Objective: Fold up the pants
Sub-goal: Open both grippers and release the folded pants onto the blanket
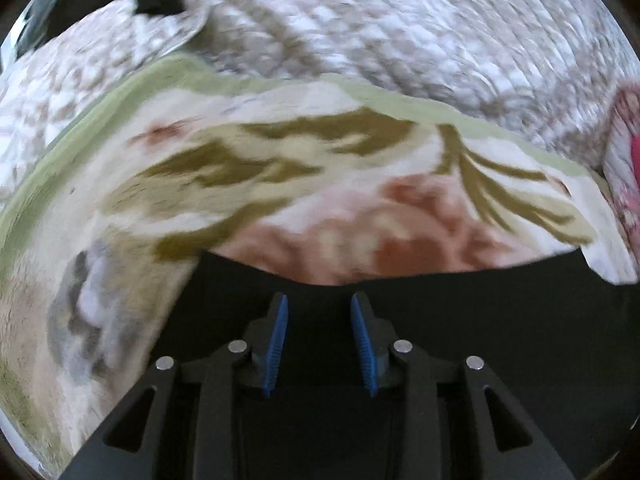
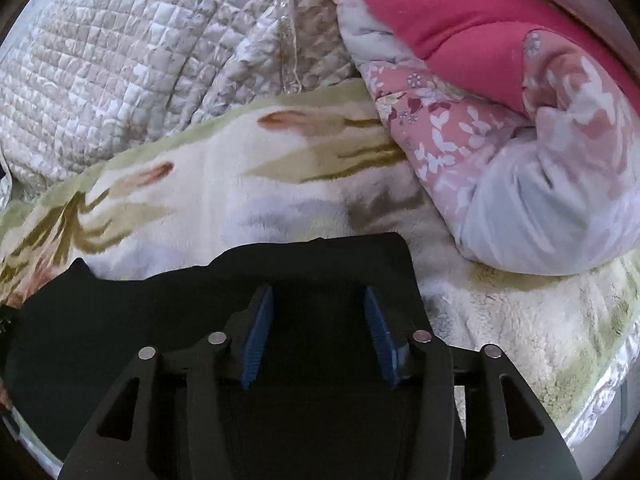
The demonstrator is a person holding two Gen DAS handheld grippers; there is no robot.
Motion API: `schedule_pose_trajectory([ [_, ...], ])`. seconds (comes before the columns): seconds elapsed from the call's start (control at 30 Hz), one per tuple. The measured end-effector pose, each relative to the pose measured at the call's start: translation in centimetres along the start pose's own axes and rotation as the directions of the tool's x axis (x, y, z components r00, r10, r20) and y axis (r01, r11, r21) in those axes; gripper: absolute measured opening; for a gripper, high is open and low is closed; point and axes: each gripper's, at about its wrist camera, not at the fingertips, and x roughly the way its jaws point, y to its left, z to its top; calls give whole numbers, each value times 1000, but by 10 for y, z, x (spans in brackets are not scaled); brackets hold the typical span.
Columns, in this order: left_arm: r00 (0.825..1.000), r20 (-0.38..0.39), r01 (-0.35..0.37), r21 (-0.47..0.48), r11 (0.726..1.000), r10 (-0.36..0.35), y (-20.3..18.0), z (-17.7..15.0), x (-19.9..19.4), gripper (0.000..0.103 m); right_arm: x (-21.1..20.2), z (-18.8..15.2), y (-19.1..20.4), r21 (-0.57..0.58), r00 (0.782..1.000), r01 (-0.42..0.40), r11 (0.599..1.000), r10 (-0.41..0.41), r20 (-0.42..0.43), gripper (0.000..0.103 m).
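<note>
- The left gripper (image 1: 319,312) points toward 12 o'clock with its blue-padded fingers (image 1: 277,344) parted by a moderate gap; nothing sits between them, only dark cloth below.
- The right gripper (image 2: 319,304) also stands apart at the jaws, a little wider, with no cloth pinched between its blue pads (image 2: 258,336).
- The black pants (image 1: 500,304) lie flat under both grippers, filling the 6 o'clock part of each view; the fabric is plain, dark and smooth.
- In the right wrist view the pants (image 2: 120,304) end in a squared edge at about 12 o'clock of the fingers, with a corner toward 1 o'clock.
- They rest on a cream fleece blanket (image 1: 280,152) with olive and rust leaf print.
- A quilted beige cover (image 2: 120,64) lies at 11 o'clock; a pink flowered comforter (image 2: 520,128) is bunched at 2 o'clock.
</note>
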Motion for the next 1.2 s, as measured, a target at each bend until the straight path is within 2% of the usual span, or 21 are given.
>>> schedule_pose_trajectory([
  [0.1,1000,5,22,-36,999,-22,13,2,-6,36,-12,-1,9,-9,1000,15,1000,-15,21,49],
  [0.17,1000,17,2,-38,999,-1,14,0,-15,36,-24,-3,17,-9,999,-25,1000,26,43,49],
  [0.27,999,30,35,-37,999,-34,12,-9,-36,36,-44,-15,38,-47,994,-98,994,101,46,49],
  [0.4,995,41,91,3,996,-91,-2,-32,-66,36,-62,-50,71,-121,981,-190,974,192,-3,49],
  [0.53,986,32,160,52,986,-162,-14,-60,-86,36,-71,-87,98,-187,968,-252,950,245,-59,49],
  [0.63,981,5,191,71,979,-192,-22,-80,-87,37,-61,-116,114,-246,962,-263,933,236,-134,50],
  [0.67,982,-25,189,74,979,-187,-23,-86,-83,37,-58,-125,117,-270,968,-240,933,209,-138,50],
  [0.73,983,-43,183,64,981,-181,-21,-95,-81,37,-66,-127,121,-307,975,-217,927,190,-115,50],
  [0.9,982,-24,191,70,979,-190,-26,-98,-100,37,-84,-127,130,-321,968,-251,913,239,-77,50],
  [1.03,977,-48,209,95,973,-206,-36,-109,-98,37,-79,-140,150,-375,960,-281,883,263,-100,50],
  [1.1,979,-46,202,114,973,-198,-40,-115,-95,42,-67,-148,156,-388,960,-280,878,248,-131,52],
  [1.13,978,-36,207,120,971,-204,-41,-116,-95,47,-67,-150,157,-401,963,-270,875,245,-114,53],
  [1.2,976,-33,216,120,969,-213,-43,-118,-93,51,-67,-152,160,-429,967,-254,867,235,-97,56],
])
